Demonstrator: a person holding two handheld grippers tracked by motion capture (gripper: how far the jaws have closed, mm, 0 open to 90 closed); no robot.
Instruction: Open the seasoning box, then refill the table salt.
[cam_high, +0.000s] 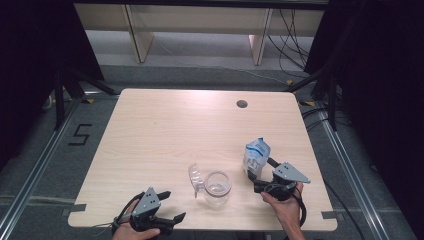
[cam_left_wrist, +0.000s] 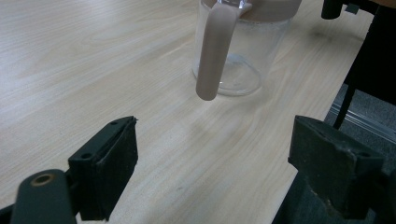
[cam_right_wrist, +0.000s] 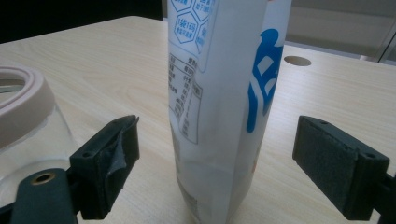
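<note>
We see the white and blue bag (cam_right_wrist: 224, 102) standing upright on the table (cam_high: 165, 130), toward its right side, and in the right gripper view it rises squarely between the two black jaws, which stand wide open with clear wood showing on both sides of it, so neither pad touches the bag. Its near face carries a printed table of small text and, to the right, bold blue shapes on white; the lower part looks pale and full, and the foot rests flat on the wood. In the high view we see the right gripper (cam_high: 260, 176) just behind the bag (cam_high: 256, 156), with the person's right hand (cam_high: 286, 206) wrapped round its body near the table's front edge. Just left of the bag stands a clear glass jar (cam_high: 218, 188) with a pale pinkish rim, open at the top, and a clear lid (cam_high: 195, 178) tilts up beside it on its left. In the left gripper view we see that jar (cam_left_wrist: 243, 51) with a pinkish handle (cam_left_wrist: 214, 51) hanging down its side, well ahead of the jaws. The left gripper (cam_high: 170, 205) sits at the table's front left corner, its jaws spread wide and holding nothing, apart from the jar. A round hole (cam_high: 242, 104) marks the table's far side.
</note>
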